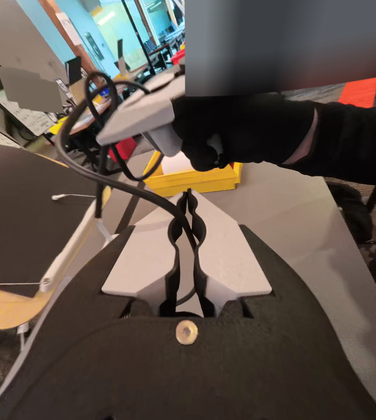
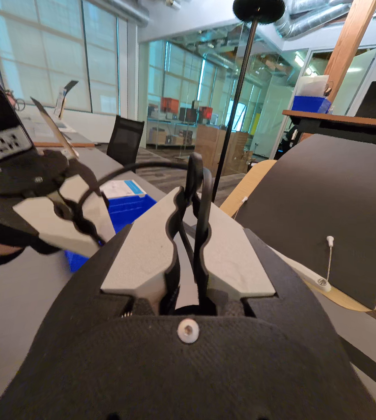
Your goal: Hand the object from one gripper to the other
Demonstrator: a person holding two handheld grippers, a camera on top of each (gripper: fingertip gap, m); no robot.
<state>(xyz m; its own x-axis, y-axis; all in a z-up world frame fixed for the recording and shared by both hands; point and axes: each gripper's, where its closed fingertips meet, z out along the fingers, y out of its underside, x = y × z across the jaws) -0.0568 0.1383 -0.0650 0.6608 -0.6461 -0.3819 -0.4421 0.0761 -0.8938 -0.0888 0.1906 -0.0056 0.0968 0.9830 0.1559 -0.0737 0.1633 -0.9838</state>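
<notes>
Cable [image 1: 105, 179], black and thick, hangs in the air above a grey bench [image 1: 262, 227], strung between two hand-held grippers. In the left wrist view it runs from between the left gripper's [image 1: 188, 197] pads, sweeps up and to the left, then loops back toward the right gripper [image 1: 100, 139], seen farther off in a black-gloved hand [image 1: 216, 134]. The left gripper's jaws are drawn together and clamped on the cable. In the right wrist view a folded loop of the cable [image 2: 201, 193] stands nearly upright between the right gripper's [image 2: 188, 200] jaws, which also look closed on it. From there the cable arcs left to the left gripper [image 2: 96, 239], close beside and slightly lower.

Both grippers seem to hold the cable at once, so my judgement is that the handover is at its midpoint and one gripper must let go. The grippers are near each other, with the slack loop bowing upward between them; its long run lies roughly along the line joining them.

Around them: a yellow bin [image 1: 193, 179] and a blue bin [image 2: 127, 211] sit on the bench, and a dark chair back [image 2: 319, 204] stands close on the far side. Open air above gives the freest room to draw apart.
</notes>
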